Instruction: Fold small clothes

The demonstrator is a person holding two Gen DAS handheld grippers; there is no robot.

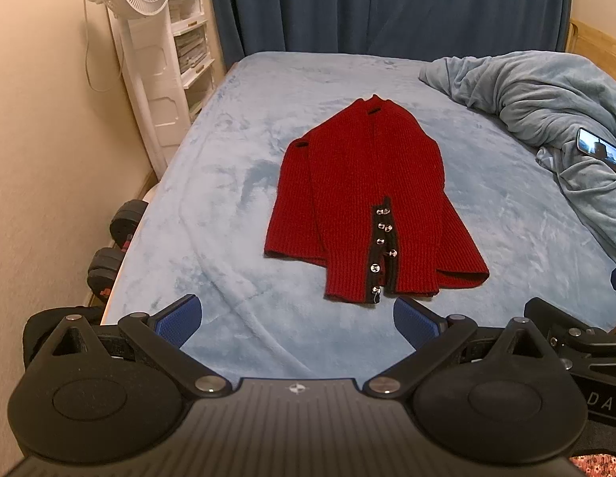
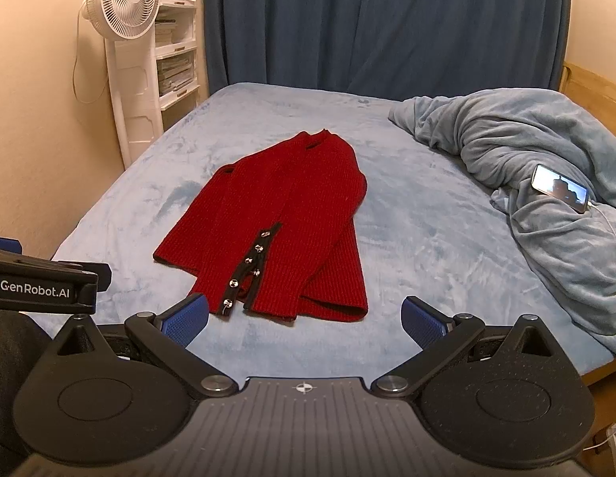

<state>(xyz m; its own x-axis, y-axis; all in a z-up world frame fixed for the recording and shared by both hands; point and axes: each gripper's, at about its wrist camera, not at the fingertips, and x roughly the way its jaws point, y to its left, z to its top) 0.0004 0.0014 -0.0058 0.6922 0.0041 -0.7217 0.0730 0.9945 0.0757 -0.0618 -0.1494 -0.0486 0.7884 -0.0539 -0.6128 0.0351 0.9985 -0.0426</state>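
A small red knit cardigan [image 1: 363, 198] lies on the light blue bed [image 1: 212, 214], its sides folded inward, with a black placket and silver buttons [image 1: 381, 242] near its front hem. It also shows in the right wrist view [image 2: 280, 218]. My left gripper [image 1: 298, 318] is open and empty, just short of the cardigan's near hem. My right gripper [image 2: 306, 320] is open and empty, also just in front of the hem. Part of the left gripper shows at the left edge of the right wrist view [image 2: 41, 282].
A crumpled blue-grey blanket [image 2: 526, 151] lies on the bed's right side with a phone [image 2: 560, 187] on it, screen lit. A white standing fan [image 2: 125, 39] and shelves [image 2: 177, 51] stand at the left wall. Dumbbells [image 1: 117, 238] sit on the floor left of the bed. Dark blue curtains [image 2: 367, 20] hang behind.
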